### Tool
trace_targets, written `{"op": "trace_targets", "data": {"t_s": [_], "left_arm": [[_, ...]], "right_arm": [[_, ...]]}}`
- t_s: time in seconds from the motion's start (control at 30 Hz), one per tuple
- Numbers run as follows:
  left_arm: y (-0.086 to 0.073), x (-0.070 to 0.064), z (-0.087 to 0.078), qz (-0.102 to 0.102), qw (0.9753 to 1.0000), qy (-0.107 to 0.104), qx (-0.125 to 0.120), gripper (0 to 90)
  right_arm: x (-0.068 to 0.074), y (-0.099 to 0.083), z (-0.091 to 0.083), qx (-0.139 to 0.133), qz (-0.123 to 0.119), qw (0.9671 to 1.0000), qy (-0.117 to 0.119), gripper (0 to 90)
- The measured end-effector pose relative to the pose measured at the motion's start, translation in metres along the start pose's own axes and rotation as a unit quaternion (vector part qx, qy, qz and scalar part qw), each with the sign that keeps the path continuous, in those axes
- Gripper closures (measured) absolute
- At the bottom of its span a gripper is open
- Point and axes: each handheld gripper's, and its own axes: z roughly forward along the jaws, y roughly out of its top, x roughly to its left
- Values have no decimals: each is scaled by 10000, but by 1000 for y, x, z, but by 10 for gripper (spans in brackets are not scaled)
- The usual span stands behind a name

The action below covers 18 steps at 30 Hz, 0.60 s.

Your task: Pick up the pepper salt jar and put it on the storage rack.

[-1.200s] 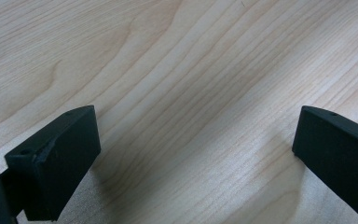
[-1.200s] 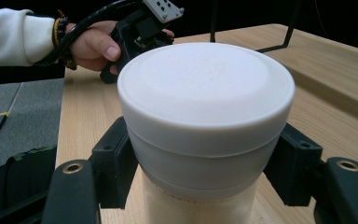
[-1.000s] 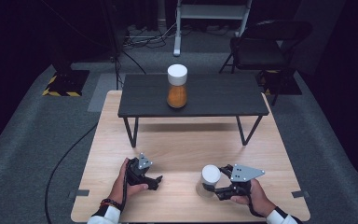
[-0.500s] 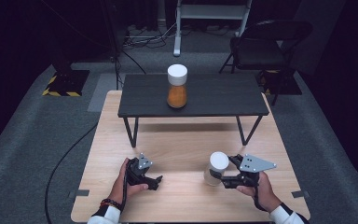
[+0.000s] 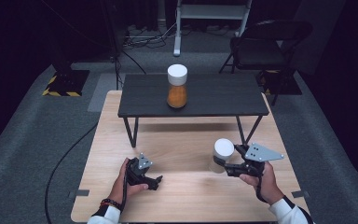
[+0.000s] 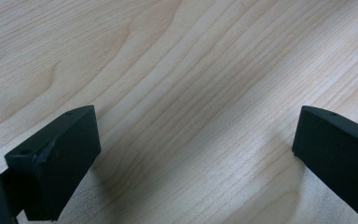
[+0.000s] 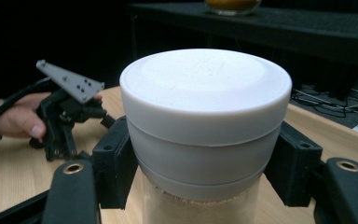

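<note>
Wood table (image 5: pixel 182 196) filled lower centre of high view, black shelf (image 5: pixel 214 98) above it w/ orange-filled jar (image 5: pixel 177 86) upper centre. You had the sand jar (image 5: pixel 222 155) lower right, right gripper (image 5: pixel 227 164) clamped on its white lid (image 7: pixel 206 121). Best kept upright, grip steady. Left gripper (image 5: pixel 154 179) sat lower left, jaws apart, nothing btwn.

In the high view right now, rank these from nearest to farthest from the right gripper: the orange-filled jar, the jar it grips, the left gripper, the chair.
1. Gripped jar: held in the right gripper, on the wooden table's right.
2. Left gripper: across the table, to the left.
3. Orange-filled jar: up on the black shelf, behind.
4. Chair: on the floor beyond the table, far right.
</note>
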Motion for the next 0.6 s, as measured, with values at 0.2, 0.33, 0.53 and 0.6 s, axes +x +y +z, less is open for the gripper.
{"op": "trace_targets", "data": {"t_s": [0.2,0.33,0.53,0.6], "left_arm": [[0,0,0,0,10000,0,1,8],[0,0,0,0,10000,0,2,8],[0,0,0,1,10000,-1,2,8],[0,0,0,-1,10000,-1,2,8]], "right_arm": [[3,14,2,2,65,9997,-215,337],[3,22,2,14,113,9993,-352,337],[4,37,2,-28,58,9985,-536,337],[4,41,3,-38,63,9981,-605,337]]}}
